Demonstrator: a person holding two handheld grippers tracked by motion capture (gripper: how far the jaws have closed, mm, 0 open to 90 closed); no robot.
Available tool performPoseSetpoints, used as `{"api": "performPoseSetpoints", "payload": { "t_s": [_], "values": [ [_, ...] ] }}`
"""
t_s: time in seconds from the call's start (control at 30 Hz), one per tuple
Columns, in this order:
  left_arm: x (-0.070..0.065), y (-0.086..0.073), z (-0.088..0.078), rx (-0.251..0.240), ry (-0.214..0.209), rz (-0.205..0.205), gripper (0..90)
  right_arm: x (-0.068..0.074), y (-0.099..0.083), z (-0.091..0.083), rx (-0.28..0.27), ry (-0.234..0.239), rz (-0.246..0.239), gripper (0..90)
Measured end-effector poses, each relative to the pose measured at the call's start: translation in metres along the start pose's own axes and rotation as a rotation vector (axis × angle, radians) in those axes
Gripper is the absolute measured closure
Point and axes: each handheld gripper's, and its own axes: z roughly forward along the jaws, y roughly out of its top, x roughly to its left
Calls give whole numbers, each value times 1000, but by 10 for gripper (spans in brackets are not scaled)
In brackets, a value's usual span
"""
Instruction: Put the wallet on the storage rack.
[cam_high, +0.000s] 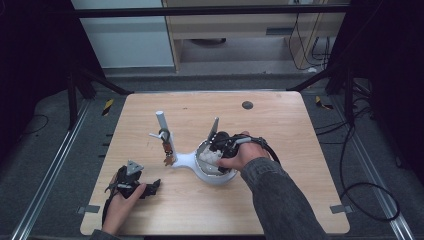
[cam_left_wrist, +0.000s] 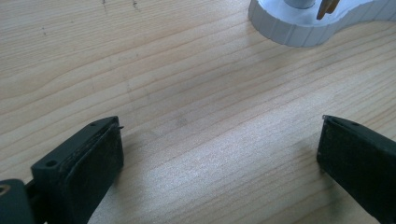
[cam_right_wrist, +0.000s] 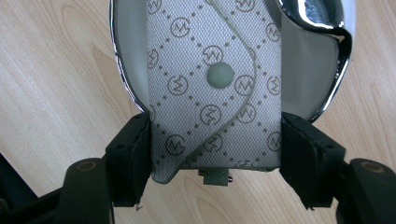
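A grey pouch (cam_right_wrist: 210, 93) with a printed monogram pattern and a round snap lies over a white dish with a chrome rim (cam_right_wrist: 338, 70). My right gripper (cam_right_wrist: 215, 144) is shut on it, one black pad against each long side. In the high view that gripper (cam_high: 214, 150) sits over the white dish (cam_high: 220, 179), which belongs to a white stand (cam_high: 185, 160) with an upright post (cam_high: 163, 126). My left gripper (cam_high: 151, 186) rests low near the table's front left. Its jaws (cam_left_wrist: 219, 140) stand wide open over bare wood with nothing between them.
Small brownish key-like pieces (cam_high: 168, 156) hang from the post, and their tips show above the stand's ribbed base (cam_left_wrist: 299, 28). A dark round mark (cam_high: 247, 105) sits near the wooden table's (cam_high: 280, 130) far edge. Black frame legs flank the table.
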Motion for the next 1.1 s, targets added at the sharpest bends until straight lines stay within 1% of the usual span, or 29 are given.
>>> {"api": "performPoseSetpoints", "payload": {
  "t_s": [0.27, 0.37, 0.5, 0.57, 0.6, 0.63, 0.7, 0.87, 1.1],
  "values": [
    [0, 0, 0, -2, -1, -2, 0, 1, 4, 2, 2, -1, -11, 314],
    [0, 0, 0, -2, -1, -2, 0, 0, 5, 4, 9, -4, 1, 314],
    [0, 0, 0, -2, -2, -2, 0, -1, 5, 4, 11, -6, -3, 313],
    [0, 0, 0, -3, -2, -1, 0, -1, 6, 5, 8, -7, 5, 309],
    [0, 0, 0, -2, -2, -1, 0, -1, 6, 5, -4, -9, 5, 302],
    [0, 0, 0, -3, -2, -1, 0, 0, 7, 5, -41, 0, 23, 288],
    [0, 0, 0, -3, -2, -1, 0, 0, 6, 3, -85, 21, 39, 258],
    [0, 0, 0, -4, -1, 0, 0, 3, 2, -1, -108, 16, 44, 257],
    [-1, 0, 0, -4, 0, 0, 0, 4, -3, -8, -140, 23, 58, 256]
  ]
}}
